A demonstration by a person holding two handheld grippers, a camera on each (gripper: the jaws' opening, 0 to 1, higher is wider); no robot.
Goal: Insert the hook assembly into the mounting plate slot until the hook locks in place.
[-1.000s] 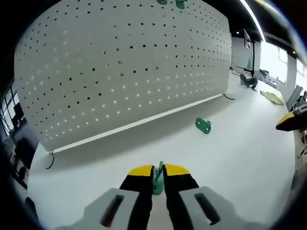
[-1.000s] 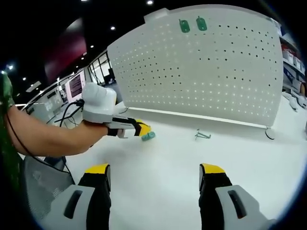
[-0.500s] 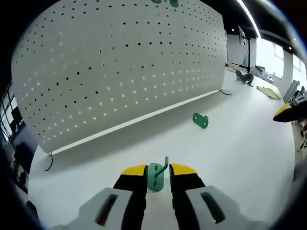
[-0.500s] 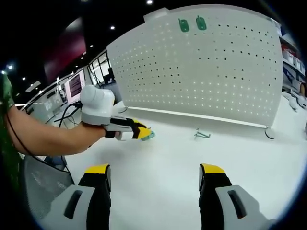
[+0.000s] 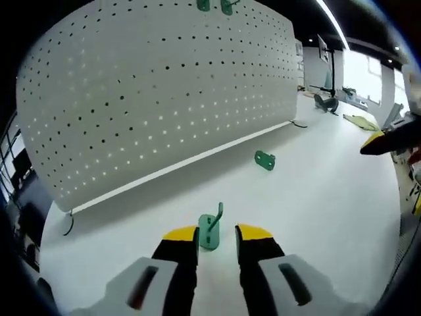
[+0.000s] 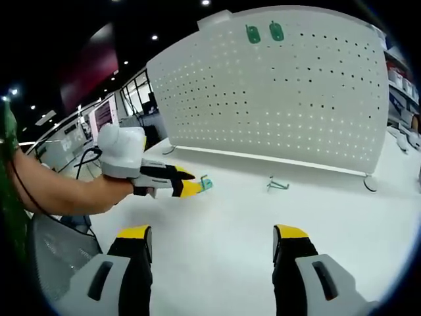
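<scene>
A green hook assembly (image 5: 209, 232) stands upright on the white table, just ahead of my left gripper (image 5: 217, 234), whose jaws are open on either side of it. A second green mounting plate (image 5: 265, 160) lies further off, near the foot of the pegboard. In the right gripper view, the left gripper (image 6: 186, 182) is held by a hand, with the green hook assembly (image 6: 206, 183) at its tips. My right gripper (image 6: 213, 232) is open with nothing in it, low over the table. A bare metal hook (image 6: 277, 185) lies ahead of it.
A big white pegboard (image 6: 289, 99) stands across the back of the table, with two green plates (image 6: 264, 33) mounted near its top edge. A person's forearm (image 6: 59, 191) comes in from the left. The right gripper's yellow tip (image 5: 376, 140) shows at the right.
My left gripper has gone from shut on the green hook assembly to open, and the piece now stands free on the table at the fingertips. The right gripper has not moved.
</scene>
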